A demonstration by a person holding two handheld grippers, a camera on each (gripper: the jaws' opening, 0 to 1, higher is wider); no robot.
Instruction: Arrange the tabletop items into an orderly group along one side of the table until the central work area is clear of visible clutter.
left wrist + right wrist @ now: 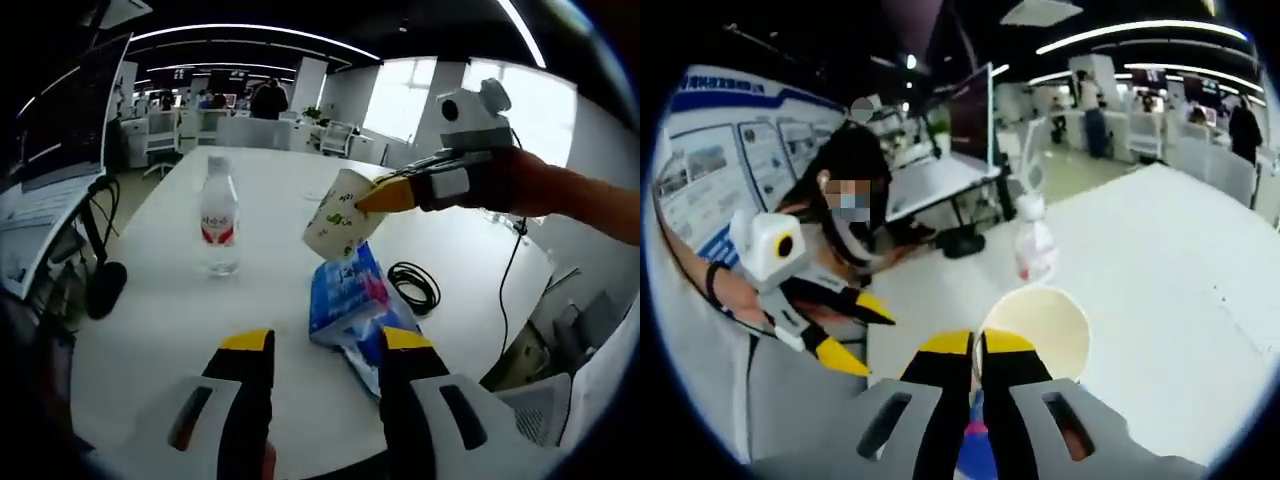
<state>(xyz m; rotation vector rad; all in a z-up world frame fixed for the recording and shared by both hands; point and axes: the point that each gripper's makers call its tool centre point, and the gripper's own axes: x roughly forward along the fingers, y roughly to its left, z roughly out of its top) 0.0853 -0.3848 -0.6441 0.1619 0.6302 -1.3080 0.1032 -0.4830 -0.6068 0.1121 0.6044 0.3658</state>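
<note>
The paper cup (340,215) hangs in the air above the white table (150,300), tipped on its side, pinched by its rim between the yellow tips of the right gripper (385,197), which reaches in from the right edge of the left gripper view on a bare forearm. In the right gripper view the same cup (1037,330) shows its pale open mouth just ahead of the right gripper (975,345), whose two jaws are pressed close together on the near rim.

Directly under the cup lies a blue packet of tissues (352,300), flat on the table, close to its near edge. Just beside the packet, toward the table's right edge, a black cable (415,285) is coiled in a loose ring, with one strand running off over that edge. A clear water bottle (218,215) with a red label stands upright well apart from the packet, further toward the middle of the table; in the right gripper view it (1033,240) stands beyond the cup.

The left gripper (325,345) hovers low over the near edge of the table, its jaws spread wide with nothing between them, and it appears again in the right gripper view (855,335), likewise spread.

Office desks and chairs stand beyond the table's far edge.
</note>
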